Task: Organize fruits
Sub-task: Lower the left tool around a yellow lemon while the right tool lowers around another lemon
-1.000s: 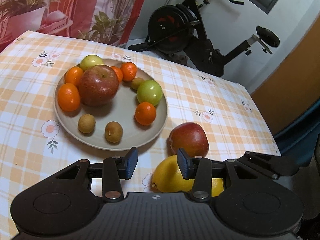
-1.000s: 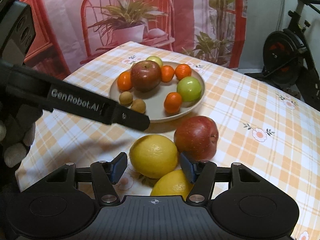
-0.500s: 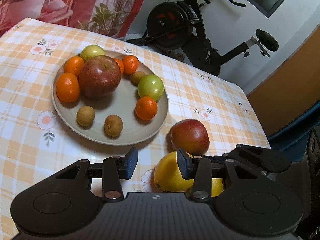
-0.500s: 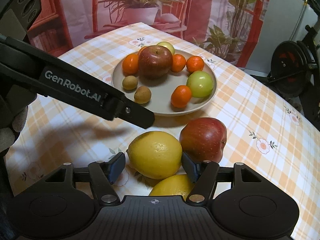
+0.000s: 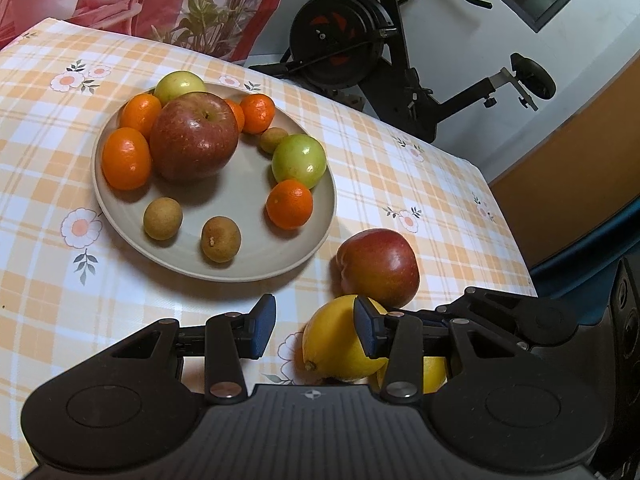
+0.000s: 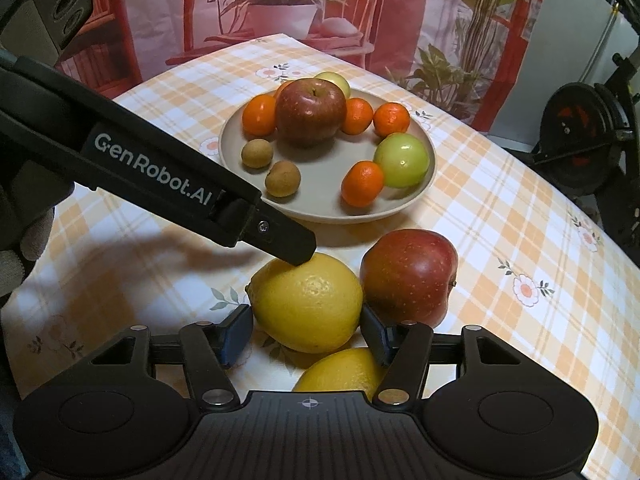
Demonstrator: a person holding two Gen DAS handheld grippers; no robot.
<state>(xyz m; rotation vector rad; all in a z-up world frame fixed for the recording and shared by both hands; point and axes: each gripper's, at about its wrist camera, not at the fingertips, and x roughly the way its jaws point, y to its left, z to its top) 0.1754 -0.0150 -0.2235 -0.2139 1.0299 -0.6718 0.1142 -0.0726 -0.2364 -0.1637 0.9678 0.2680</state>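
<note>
Two lemons and a red apple lie on the checked cloth in front of a beige plate of fruit. My right gripper straddles the nearer-to-plate lemon; its jaws are closing and both pads meet the lemon's sides. The second lemon lies just under the gripper body. My left gripper is open with nothing between its pads, and one of its fingers reaches the top of the straddled lemon. The red apple sits just beyond.
The plate holds a big red apple, two green apples, several mandarins and three small brown fruits. An exercise bike stands past the table's far edge. A gloved hand holds the left gripper.
The right gripper has dropped closer over the lemon, and its pads now sit against it. The left gripper's finger tip has come down onto the lemon's top.
</note>
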